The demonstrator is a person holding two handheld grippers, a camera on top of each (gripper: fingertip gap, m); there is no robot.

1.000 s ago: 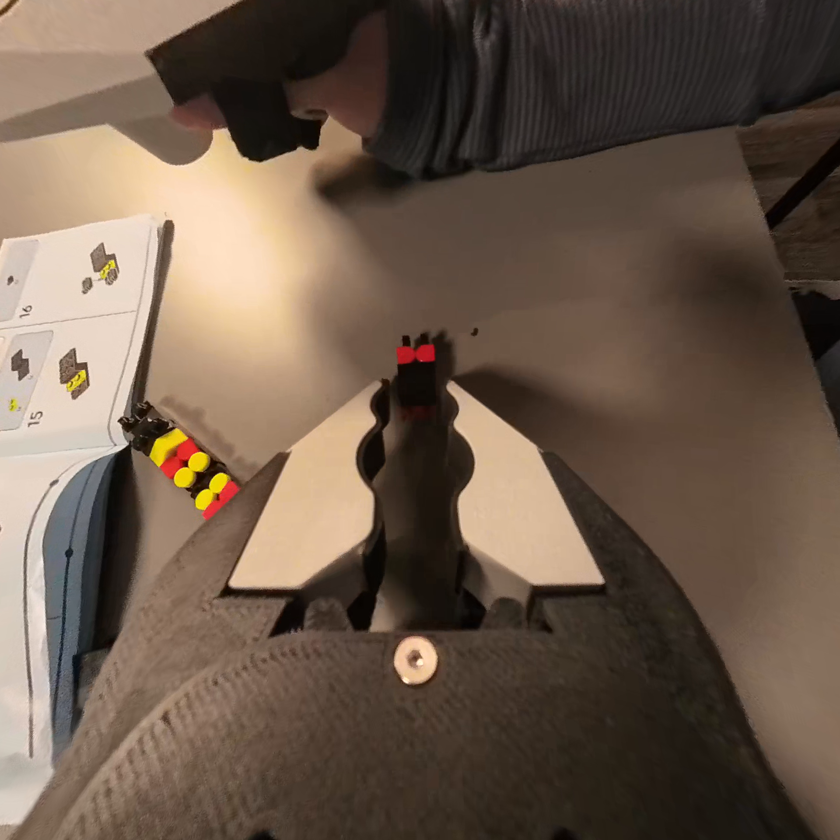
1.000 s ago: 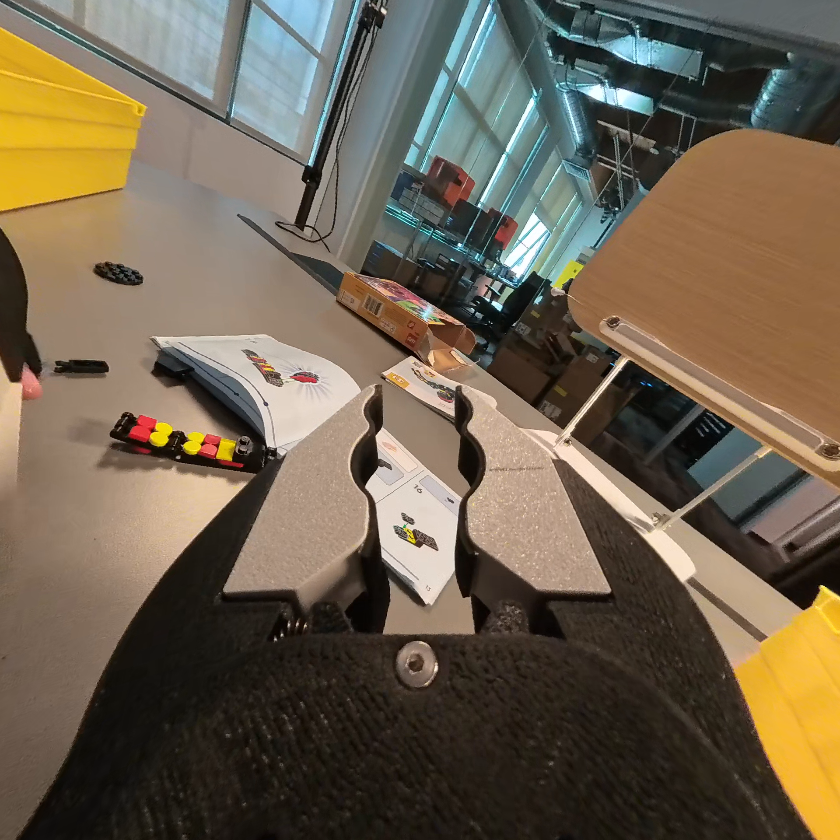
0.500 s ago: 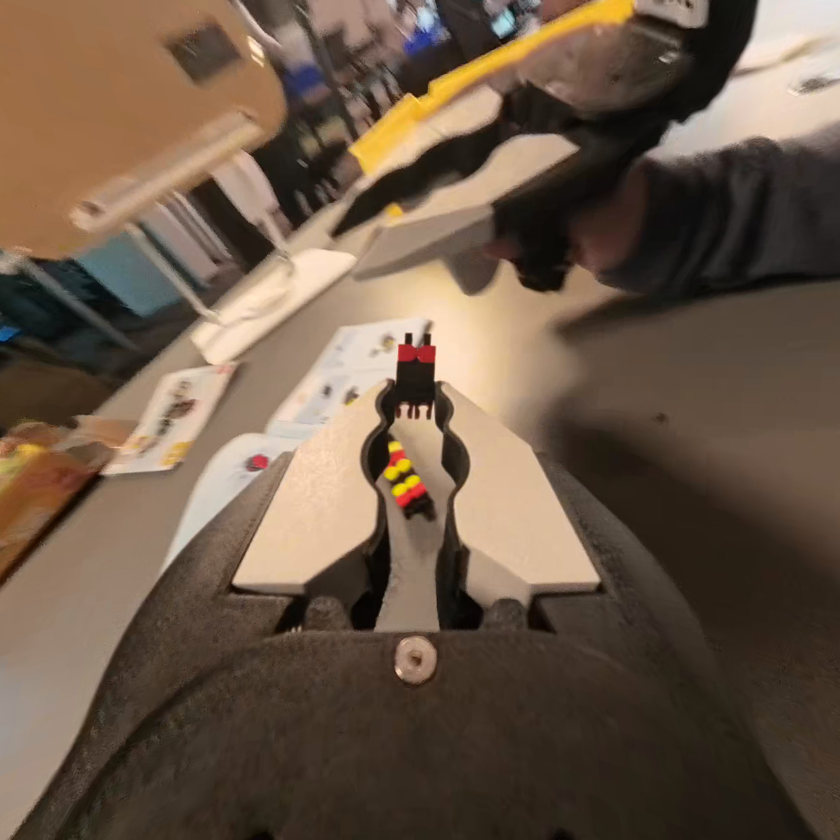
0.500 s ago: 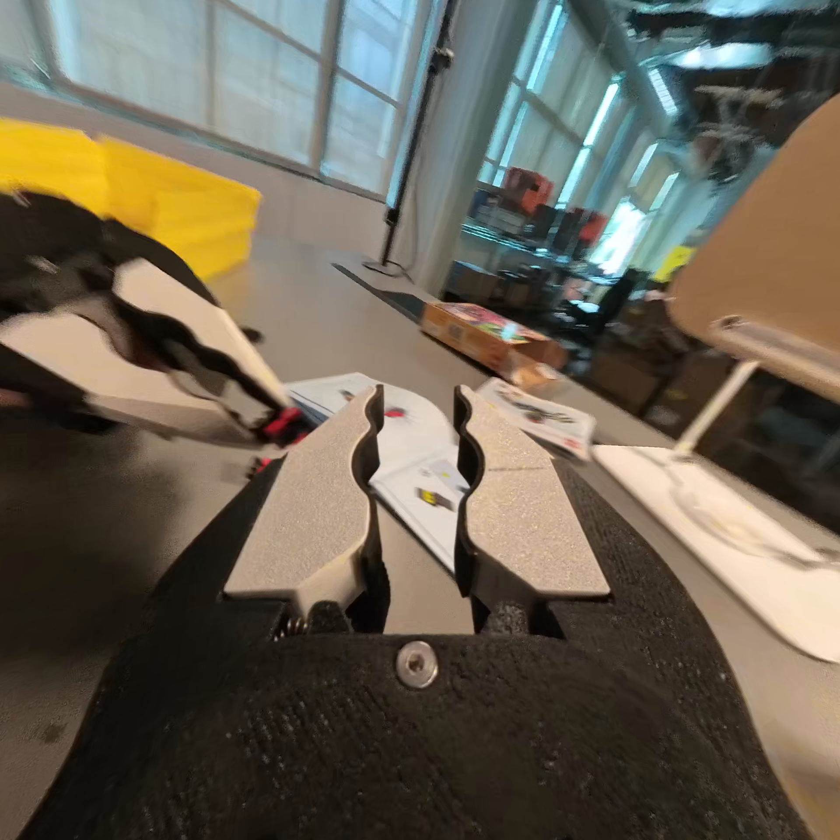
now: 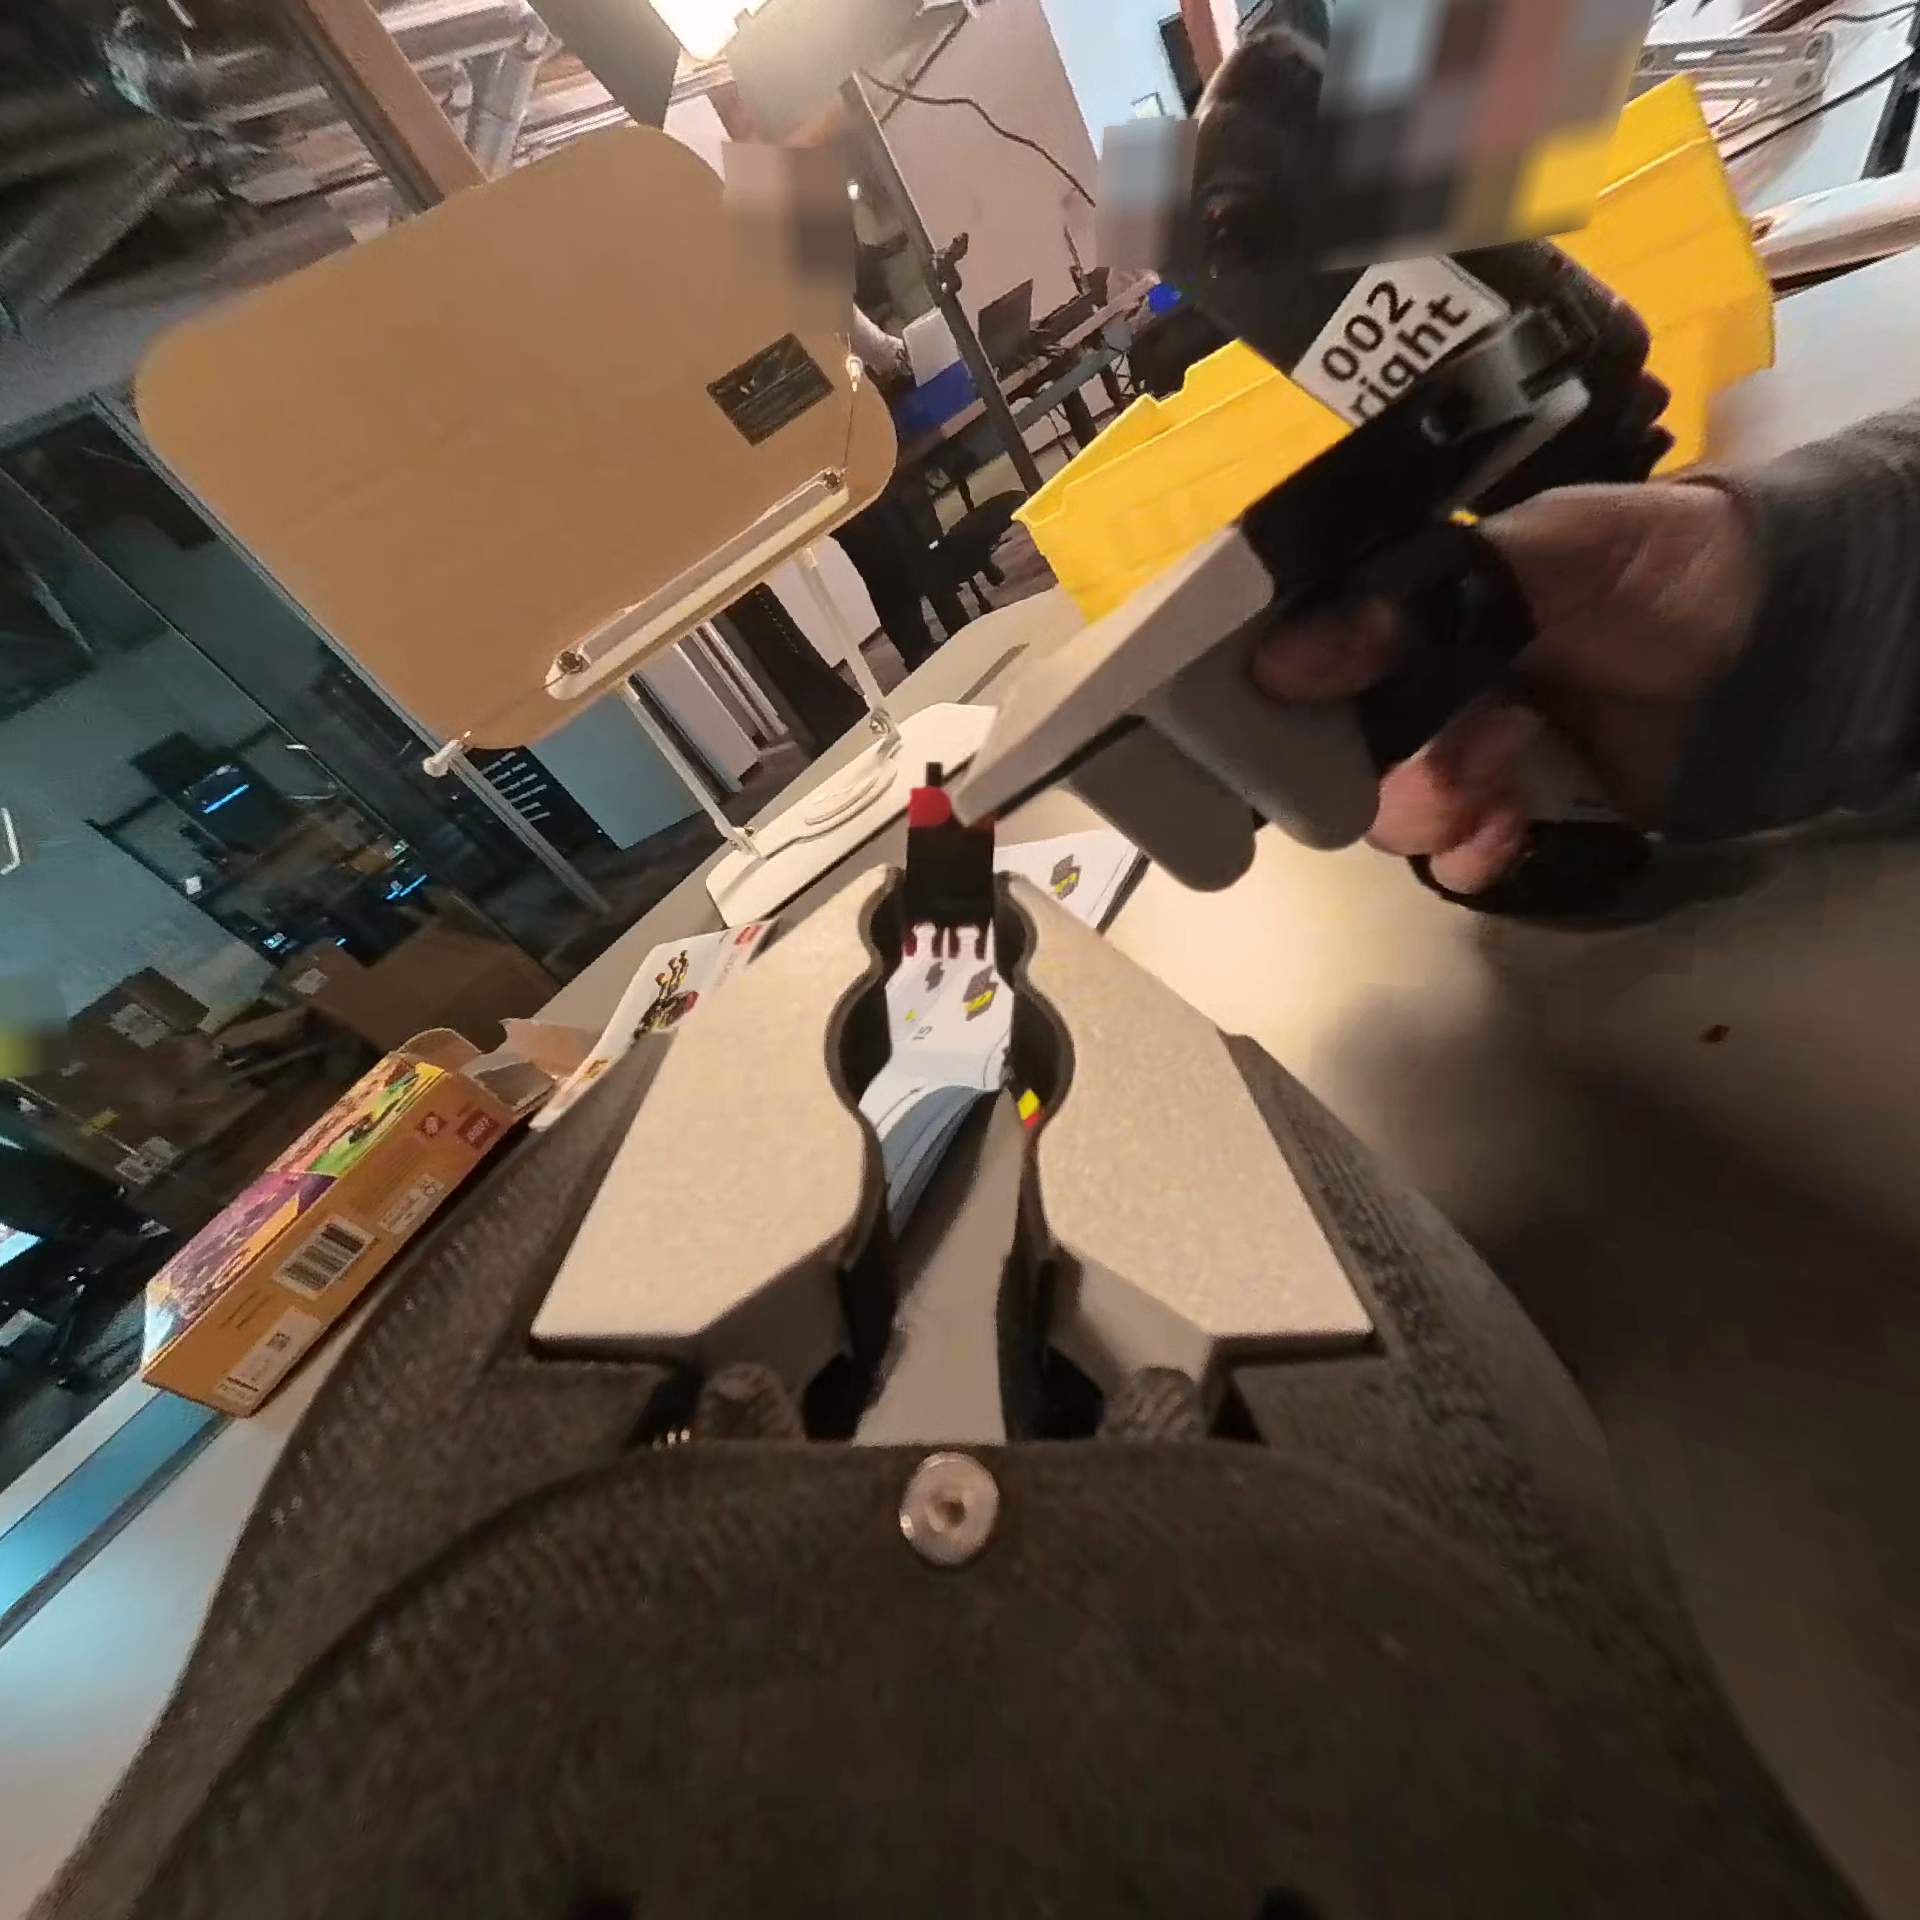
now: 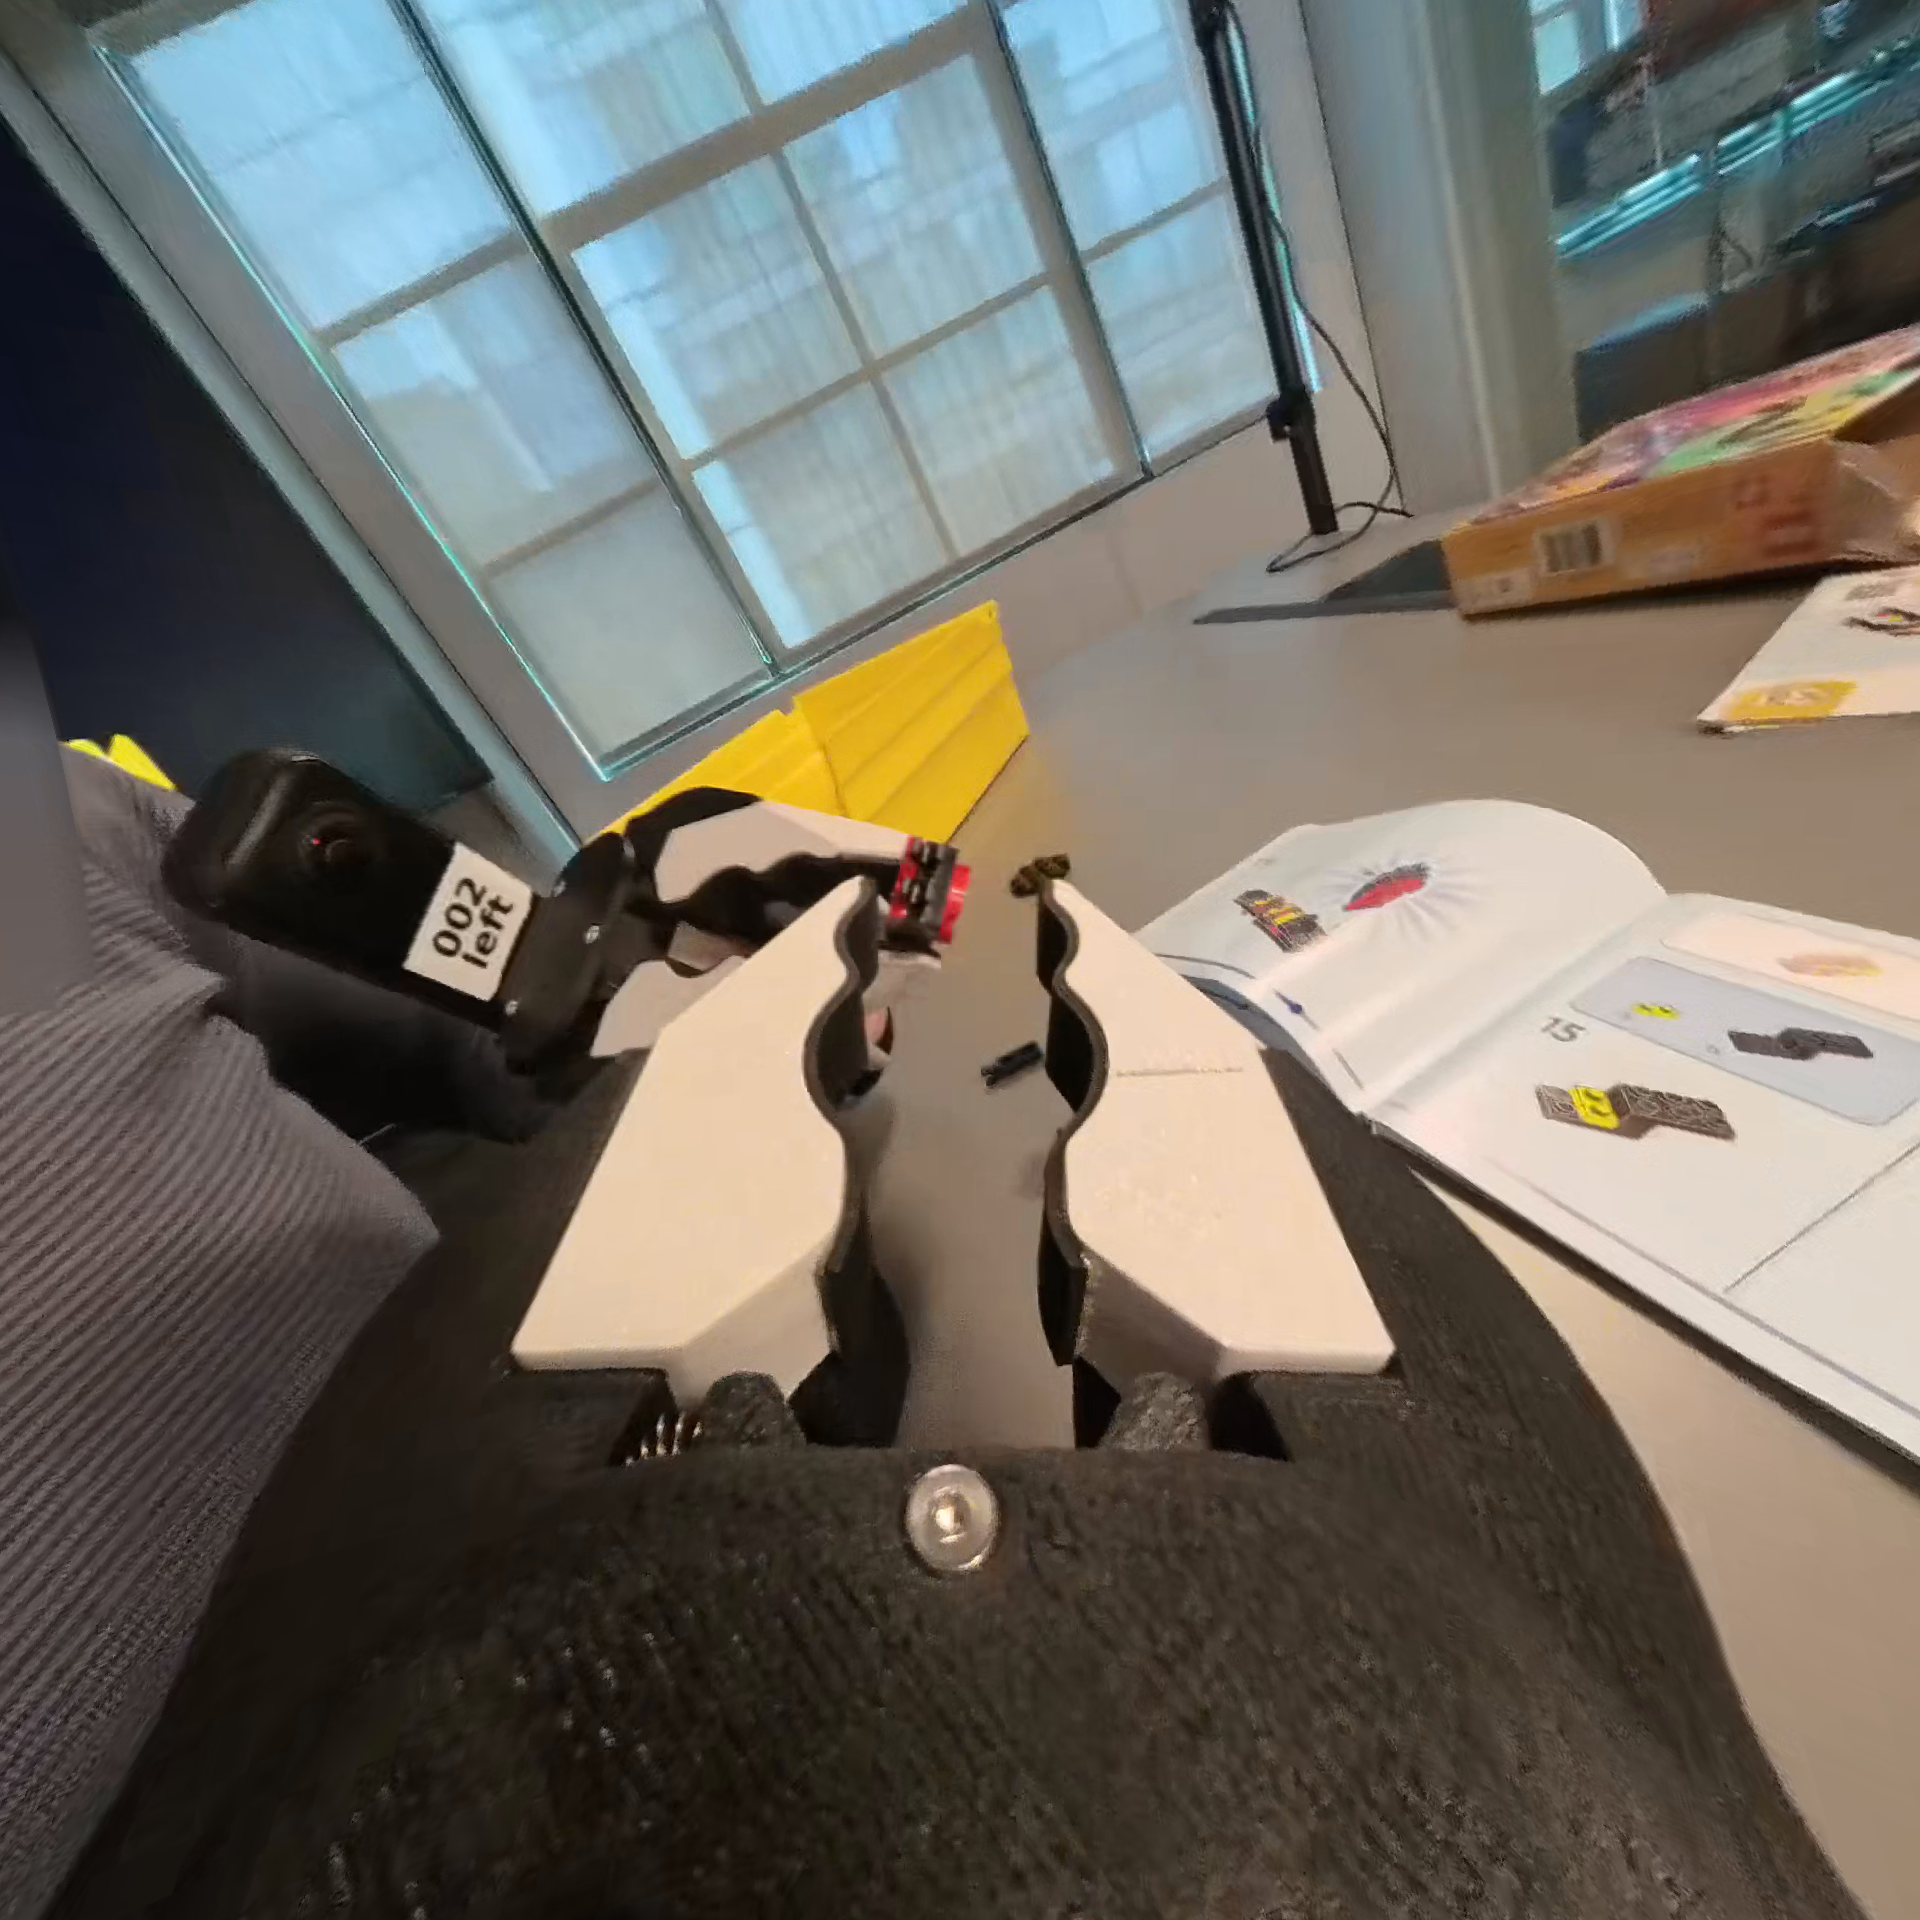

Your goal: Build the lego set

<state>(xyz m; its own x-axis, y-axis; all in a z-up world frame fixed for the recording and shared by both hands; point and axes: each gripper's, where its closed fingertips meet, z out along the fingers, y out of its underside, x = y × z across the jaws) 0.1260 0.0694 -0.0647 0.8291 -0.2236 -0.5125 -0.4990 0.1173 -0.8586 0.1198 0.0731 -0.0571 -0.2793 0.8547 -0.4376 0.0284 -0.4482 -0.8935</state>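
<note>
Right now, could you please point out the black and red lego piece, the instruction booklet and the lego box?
black and red lego piece (image 5: 943, 883), left wrist view, black body.
instruction booklet (image 6: 1455, 997), right wrist view, open page.
lego box (image 5: 312, 1236), left wrist view, side panel.

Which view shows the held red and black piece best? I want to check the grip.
The left wrist view: the red and black piece sits centred between the left gripper tips. The right wrist view shows it sideways, partly hidden by a finger.

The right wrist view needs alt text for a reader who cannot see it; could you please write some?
The right claw hangs open above a grey table, with the left claw beside its left finger, shut on a small red and black lego piece. An open instruction booklet lies to the right, with yellow bins under a window behind.
</note>
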